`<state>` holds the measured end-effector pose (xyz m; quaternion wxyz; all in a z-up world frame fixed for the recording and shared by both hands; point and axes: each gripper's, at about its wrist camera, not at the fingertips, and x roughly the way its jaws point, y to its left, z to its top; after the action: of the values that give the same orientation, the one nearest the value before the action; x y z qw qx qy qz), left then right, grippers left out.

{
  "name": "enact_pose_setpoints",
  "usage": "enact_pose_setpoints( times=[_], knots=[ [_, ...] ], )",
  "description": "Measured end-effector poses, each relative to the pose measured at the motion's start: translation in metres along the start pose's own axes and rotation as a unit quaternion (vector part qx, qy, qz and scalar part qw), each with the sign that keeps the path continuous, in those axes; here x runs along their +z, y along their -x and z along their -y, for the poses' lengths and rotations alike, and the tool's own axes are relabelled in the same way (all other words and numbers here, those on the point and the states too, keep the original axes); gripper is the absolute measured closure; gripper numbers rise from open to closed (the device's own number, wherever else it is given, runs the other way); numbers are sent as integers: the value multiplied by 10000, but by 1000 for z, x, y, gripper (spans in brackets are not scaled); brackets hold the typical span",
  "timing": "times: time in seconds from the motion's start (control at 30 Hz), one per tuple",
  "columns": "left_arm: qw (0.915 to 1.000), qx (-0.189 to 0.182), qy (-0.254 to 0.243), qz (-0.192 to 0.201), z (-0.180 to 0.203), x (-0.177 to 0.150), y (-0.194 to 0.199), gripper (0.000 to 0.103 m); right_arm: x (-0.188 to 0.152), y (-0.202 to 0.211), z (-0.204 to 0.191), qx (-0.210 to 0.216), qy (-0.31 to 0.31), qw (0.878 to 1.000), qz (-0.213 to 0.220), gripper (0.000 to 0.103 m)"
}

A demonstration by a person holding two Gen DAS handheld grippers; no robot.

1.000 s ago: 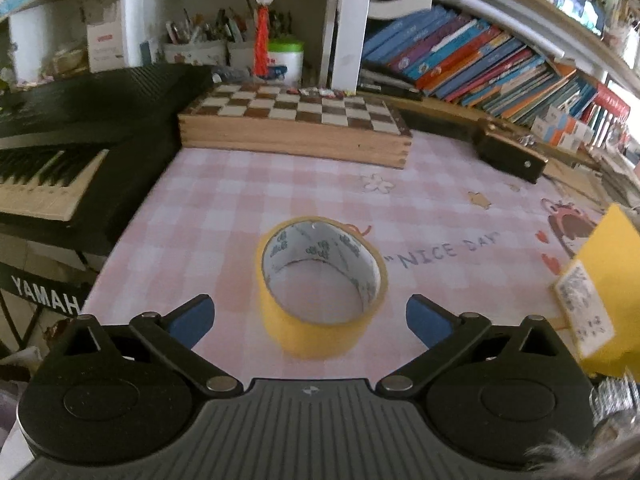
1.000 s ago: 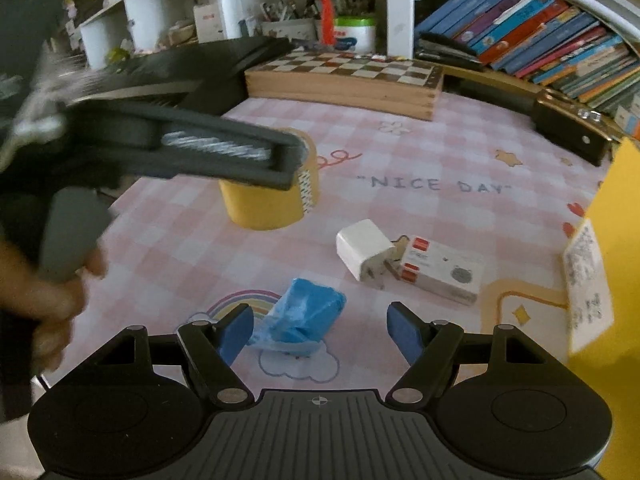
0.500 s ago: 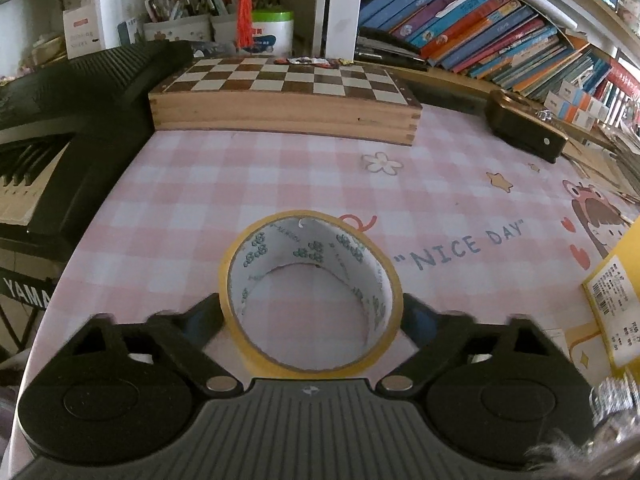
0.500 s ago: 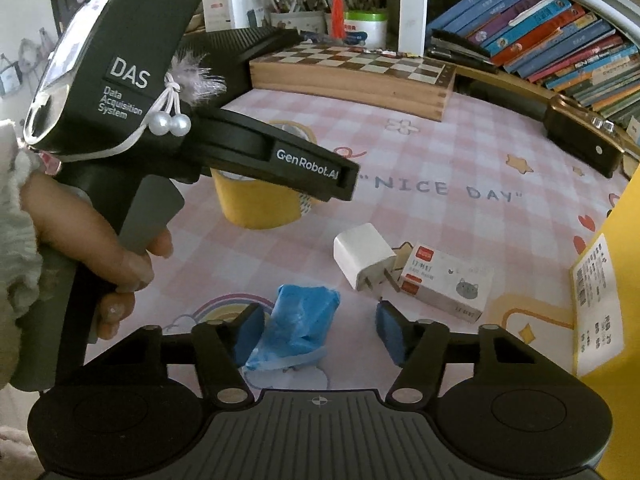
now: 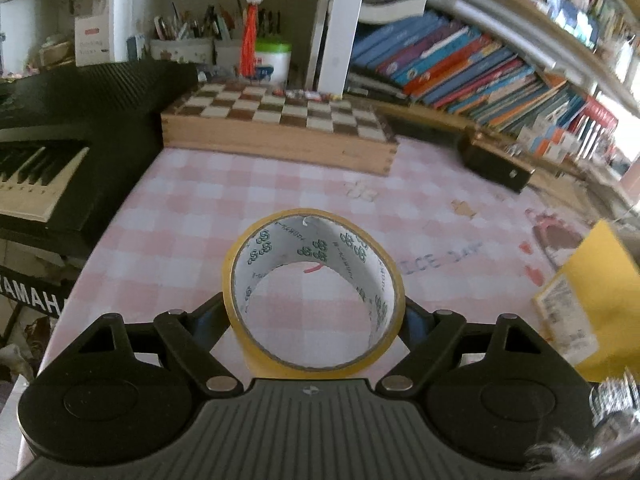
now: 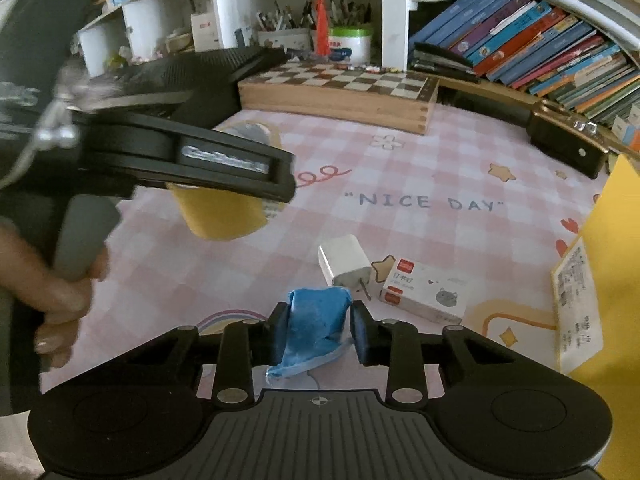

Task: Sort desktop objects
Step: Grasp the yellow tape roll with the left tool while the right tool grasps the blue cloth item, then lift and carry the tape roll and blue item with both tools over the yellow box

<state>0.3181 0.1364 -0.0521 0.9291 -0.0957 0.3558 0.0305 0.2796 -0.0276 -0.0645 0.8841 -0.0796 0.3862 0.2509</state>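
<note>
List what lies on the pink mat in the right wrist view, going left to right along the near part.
Yellow tape roll → blue crumpled packet in the right gripper → white charger plug → small white box with a cat → yellow box with a label.

Both wrist views look steeply down over their own fingers, close above the pink checked mat [image 5: 192, 216]; both share the chessboard [image 6: 340, 84] behind.

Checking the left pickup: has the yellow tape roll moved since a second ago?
Yes. The tape roll has lifted off the mat, hanging clear beside the red squiggle, clamped in the left claw.
</note>
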Motion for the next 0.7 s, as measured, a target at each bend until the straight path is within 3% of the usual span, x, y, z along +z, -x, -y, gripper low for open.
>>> enact_pose_setpoints(
  times=[0.33,0.7],
  knots=[
    [9987,-284,152,400,-2,-13,67,20,-6,39,-1,-172,-134,9994,271,71],
    [9967,-490,262,595,-7,-49,138,20,-27,80,-15,-323,-240,9981,470,71]
  ],
)
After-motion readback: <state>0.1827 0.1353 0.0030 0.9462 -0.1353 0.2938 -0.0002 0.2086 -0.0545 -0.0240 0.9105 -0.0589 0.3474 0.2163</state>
